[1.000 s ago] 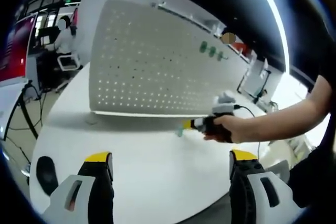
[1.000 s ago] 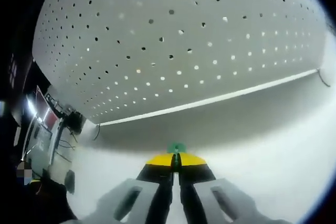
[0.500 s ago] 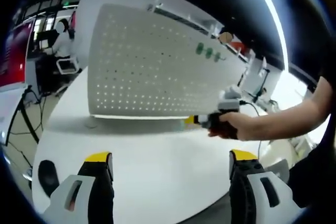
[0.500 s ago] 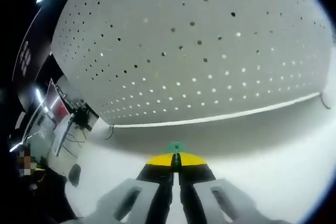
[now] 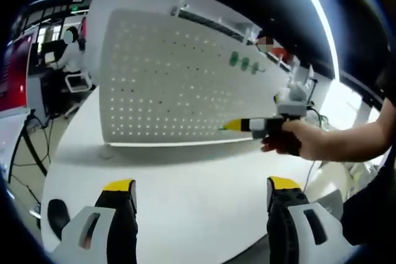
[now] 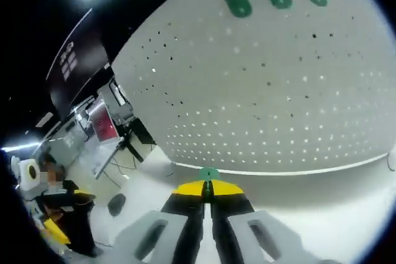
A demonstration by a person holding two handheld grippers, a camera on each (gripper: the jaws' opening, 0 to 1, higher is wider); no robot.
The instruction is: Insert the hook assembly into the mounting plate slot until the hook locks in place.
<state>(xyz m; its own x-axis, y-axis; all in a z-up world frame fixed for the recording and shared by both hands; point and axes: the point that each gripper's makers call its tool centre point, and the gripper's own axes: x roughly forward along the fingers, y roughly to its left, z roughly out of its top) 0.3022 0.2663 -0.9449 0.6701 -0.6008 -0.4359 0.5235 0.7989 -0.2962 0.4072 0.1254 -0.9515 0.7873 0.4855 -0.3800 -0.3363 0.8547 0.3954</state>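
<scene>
while pinched in the closed right gripper (image 6: 208, 191), green hook (image 6: 208, 174) points tip-first at the upright pegboard (image 6: 297, 91) just ahead, nearer than the empty, wide-open left gripper (image 5: 197, 191) hanging back.

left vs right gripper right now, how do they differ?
Jaws: the left gripper has its jaws wide apart with nothing between them; the right gripper has its jaws closed on a small green hook.
Position: the left gripper sits low over the white table, back from the pegboard; the right gripper is raised, its tips toward the pegboard's face.
Shared: both have yellow jaw tips.
</scene>
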